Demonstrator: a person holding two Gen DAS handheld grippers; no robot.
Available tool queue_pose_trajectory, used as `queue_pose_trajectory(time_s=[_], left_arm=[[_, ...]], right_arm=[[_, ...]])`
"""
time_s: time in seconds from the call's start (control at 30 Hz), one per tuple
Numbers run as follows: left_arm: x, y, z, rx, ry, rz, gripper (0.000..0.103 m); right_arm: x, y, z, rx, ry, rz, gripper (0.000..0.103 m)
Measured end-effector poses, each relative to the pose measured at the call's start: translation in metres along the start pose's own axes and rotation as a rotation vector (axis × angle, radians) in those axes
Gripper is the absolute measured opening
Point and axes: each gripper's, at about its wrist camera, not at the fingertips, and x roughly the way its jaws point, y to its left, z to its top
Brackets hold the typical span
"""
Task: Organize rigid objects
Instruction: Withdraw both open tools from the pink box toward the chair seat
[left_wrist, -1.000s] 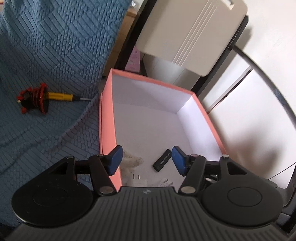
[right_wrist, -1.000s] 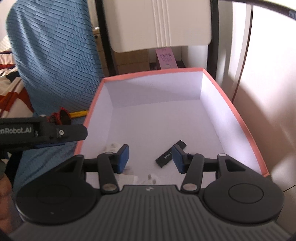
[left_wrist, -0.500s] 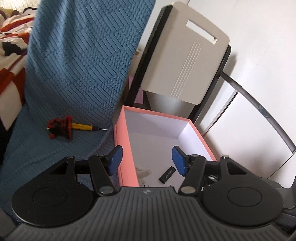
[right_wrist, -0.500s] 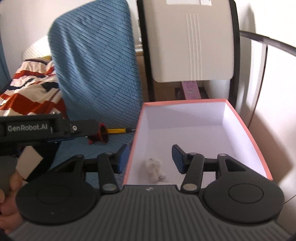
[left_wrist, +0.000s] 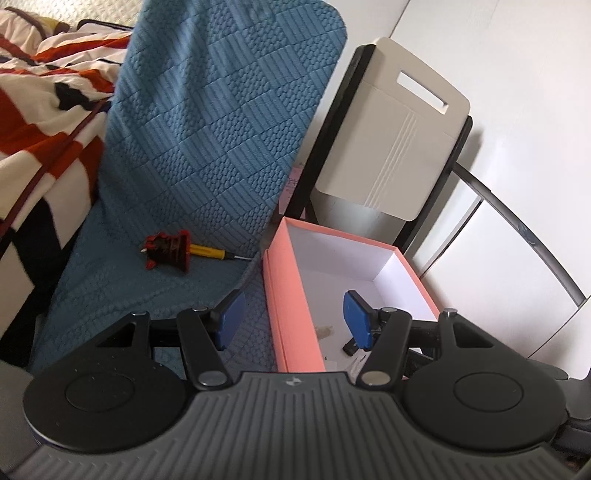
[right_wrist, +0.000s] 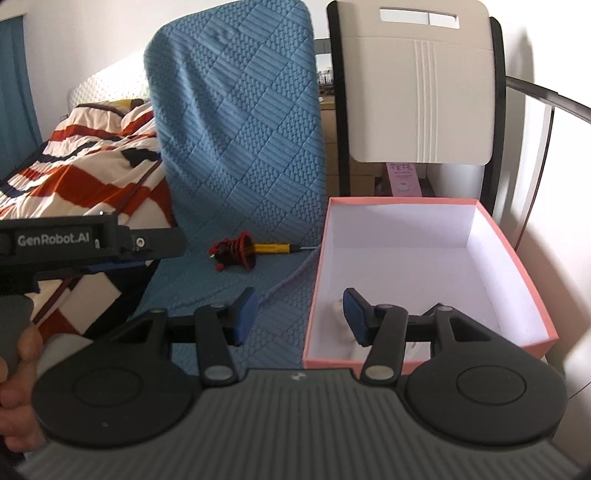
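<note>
Both grippers stand about half open with nothing between their blue pads. Seen in its own camera, the left gripper (left_wrist: 291, 319) hangs over the near edge of the blue knitted cover (left_wrist: 207, 155), its gap straddling the left wall of the pink box (left_wrist: 290, 295). The right gripper (right_wrist: 297, 315) straddles that same wall, and from its view the left gripper's black body (right_wrist: 92, 243) reaches in at the left edge, held in a hand (right_wrist: 18, 398).

Ahead and to the left of both sets of pads, well apart from them, lies the screwdriver (left_wrist: 208, 253) on the cover where seat meets backrest. Its long axis runs left to right across both views: thin metal tip toward the box, yellow handle in the middle, a red and black bundle (left_wrist: 168, 249) at the far end, either wound round it or lying against it; I cannot tell which. The left gripper looks the nearer.

A small black stick (left_wrist: 351, 346) already lies on the box's white floor, half hidden by the left gripper's right pad.
</note>
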Motion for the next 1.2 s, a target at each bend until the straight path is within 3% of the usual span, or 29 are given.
queue_pose_trajectory(time_s=[0.3, 0.63, 0.9, 1.2], left_arm=[[-0.013, 0.017, -0.008, -0.023, 0.013, 0.001, 0.065], [-0.025, 0.048, -0.024, -0.065, 0.049, 0.052, 0.065], [0.009, 0.066, -0.010, -0.022, 0.048, 0.042, 0.070], [0.073, 0.109, -0.003, -0.071, -0.007, 0.059, 0.074]], right_arm=[[-0.003, 0.021, -0.012, -0.003, 0.040, 0.002, 0.054], [-0.010, 0.026, -0.034, 0.009, 0.113, -0.015, 0.054], [0.013, 0.036, -0.031, -0.035, 0.078, -0.032, 0.054], [0.070, 0.040, -0.027, -0.037, 0.065, -0.036, 0.054]])
